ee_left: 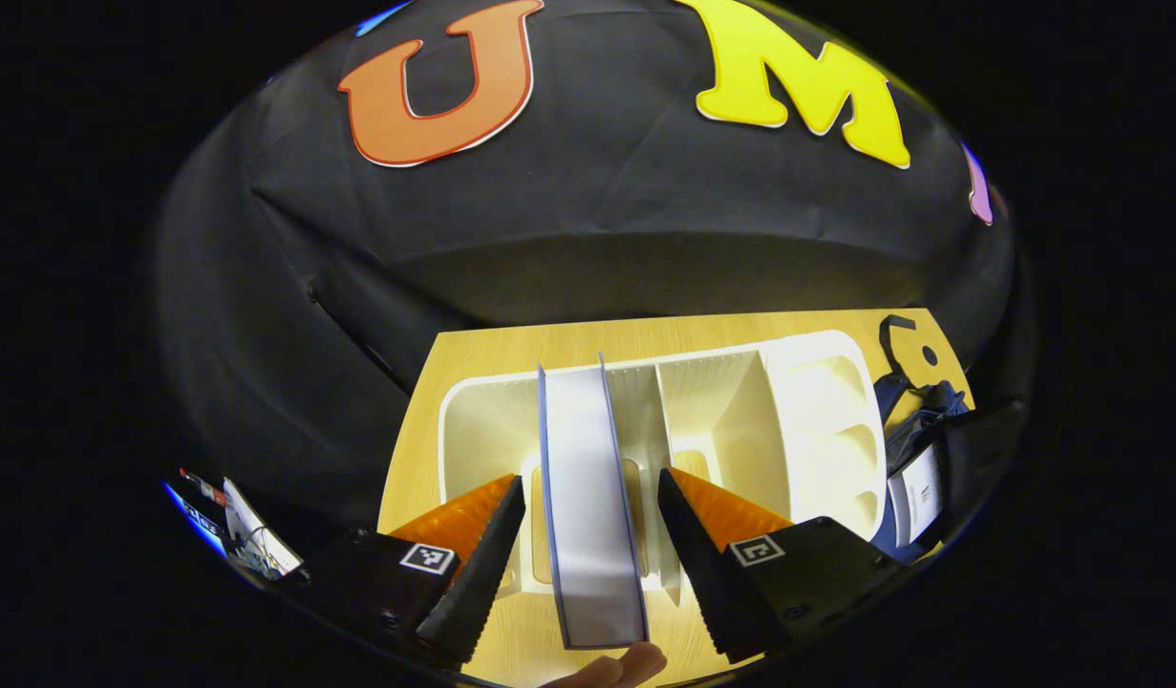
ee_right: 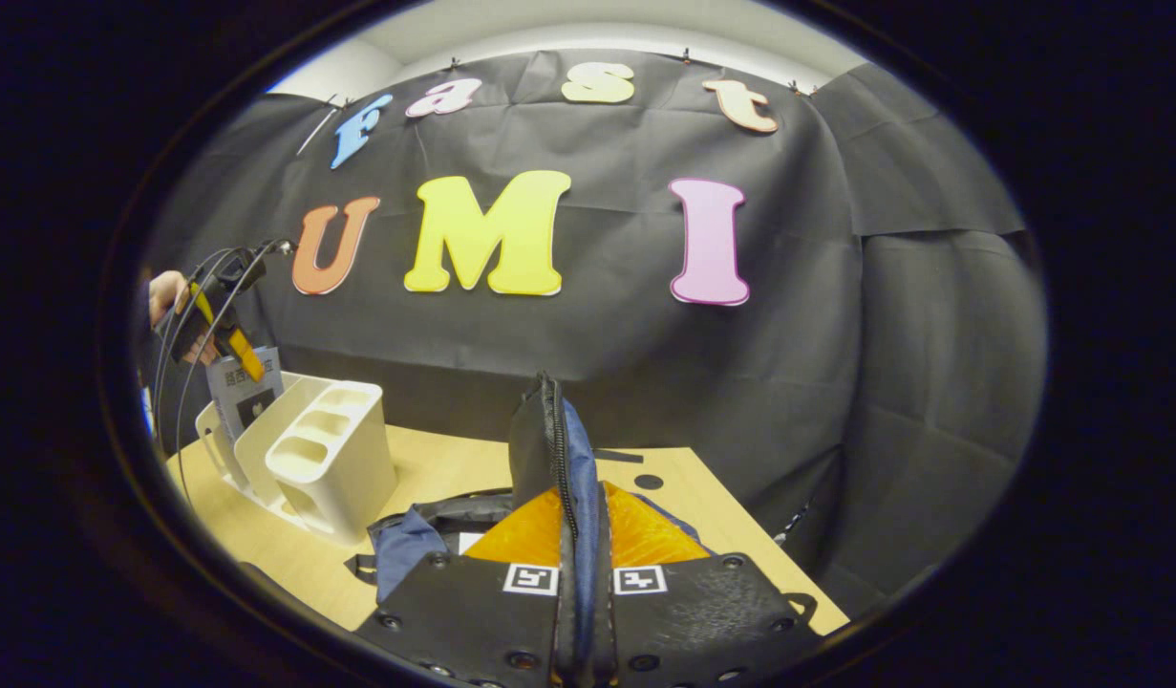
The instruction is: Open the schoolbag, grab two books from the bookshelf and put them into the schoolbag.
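Left claw (ee_left: pixel 588 545) spread astride a book (ee_left: pixel 588 497) upright in the bookshelf (ee_left: pixel 817 420), not yet pinched. Right claw (ee_right: pixel 580 573) clamped on the schoolbag (ee_right: pixel 549 449) flap, lifted at twelve o'clock (bag apparently open). Both books likely still to load.

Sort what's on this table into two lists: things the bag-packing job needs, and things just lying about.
Needed for the job:
- thin blue-edged book, standing between the open left gripper fingers
- white plastic bookshelf
- dark blue fabric schoolbag, its flap edge pinched by the right gripper

Just lying about:
- light wooden table
- papers at the left edge
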A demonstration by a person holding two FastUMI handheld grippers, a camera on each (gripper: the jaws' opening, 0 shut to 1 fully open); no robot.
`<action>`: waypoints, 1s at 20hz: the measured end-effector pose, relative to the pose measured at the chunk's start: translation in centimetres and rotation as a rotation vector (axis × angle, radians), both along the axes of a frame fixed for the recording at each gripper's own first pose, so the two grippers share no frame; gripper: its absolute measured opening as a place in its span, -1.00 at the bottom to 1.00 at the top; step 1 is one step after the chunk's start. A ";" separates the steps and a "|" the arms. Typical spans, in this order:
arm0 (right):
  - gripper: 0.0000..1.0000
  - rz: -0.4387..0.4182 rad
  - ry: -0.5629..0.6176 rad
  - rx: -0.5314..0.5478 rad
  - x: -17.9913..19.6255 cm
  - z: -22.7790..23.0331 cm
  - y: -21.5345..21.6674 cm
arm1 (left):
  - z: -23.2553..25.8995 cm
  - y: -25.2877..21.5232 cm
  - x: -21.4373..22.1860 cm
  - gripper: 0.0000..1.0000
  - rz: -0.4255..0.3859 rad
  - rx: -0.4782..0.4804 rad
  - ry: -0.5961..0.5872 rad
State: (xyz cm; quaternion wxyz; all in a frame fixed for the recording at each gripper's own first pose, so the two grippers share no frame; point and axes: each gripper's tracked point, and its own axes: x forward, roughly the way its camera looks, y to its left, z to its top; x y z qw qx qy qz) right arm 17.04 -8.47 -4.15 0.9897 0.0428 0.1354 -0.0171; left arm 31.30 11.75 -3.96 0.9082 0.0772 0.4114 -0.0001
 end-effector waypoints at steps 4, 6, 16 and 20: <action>-0.86 0.000 0.011 0.011 -0.2 -0.7 -0.3 | -1.1 0.5 -0.7 0.58 -0.009 -0.013 0.059; -0.86 -0.002 0.016 0.011 -0.3 -1.1 -0.6 | -1.4 0.5 -0.9 0.08 0.001 -0.022 0.074; -0.85 0.002 0.031 0.020 -0.6 -2.5 -0.8 | 0.7 -0.8 -5.8 -0.12 0.019 -0.185 0.044; -0.85 0.008 0.042 0.003 -0.4 -2.9 -0.2 | 1.9 0.6 -9.4 -0.13 0.054 -0.210 -0.002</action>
